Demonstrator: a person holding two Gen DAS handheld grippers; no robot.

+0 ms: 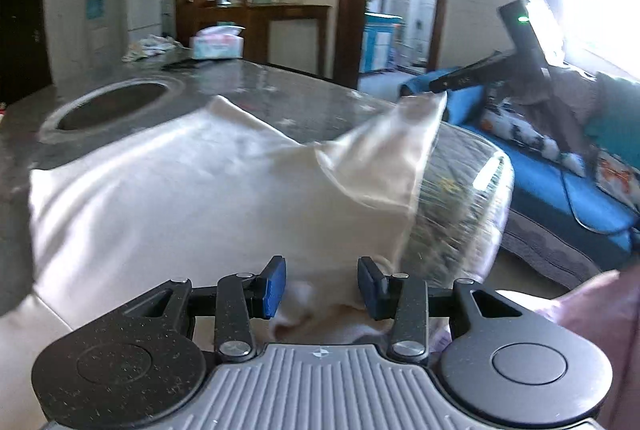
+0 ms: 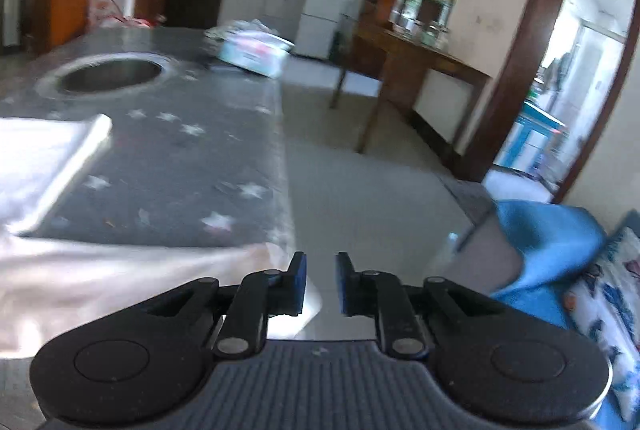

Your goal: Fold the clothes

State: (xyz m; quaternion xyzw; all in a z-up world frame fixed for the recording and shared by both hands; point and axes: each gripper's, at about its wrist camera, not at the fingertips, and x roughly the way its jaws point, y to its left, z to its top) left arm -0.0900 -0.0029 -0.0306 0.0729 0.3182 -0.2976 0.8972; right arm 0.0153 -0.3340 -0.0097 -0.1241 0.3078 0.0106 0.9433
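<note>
1. The cloth (image 1: 180,190) lies spread on the counter (image 1: 248,86), near the round hole (image 1: 112,106).
2. The right gripper (image 1: 440,90) pinches one lifted corner (mid-fold, seemingly).
3. The left gripper (image 1: 322,286) hangs parted over the near edge, holding nothing.

Two grippers, one in each hand

The left gripper (image 1: 322,286) has its fingers spread wide apart. The right gripper (image 2: 321,282), seen at two o'clock, pinches something, fingers nearly closed.
</note>
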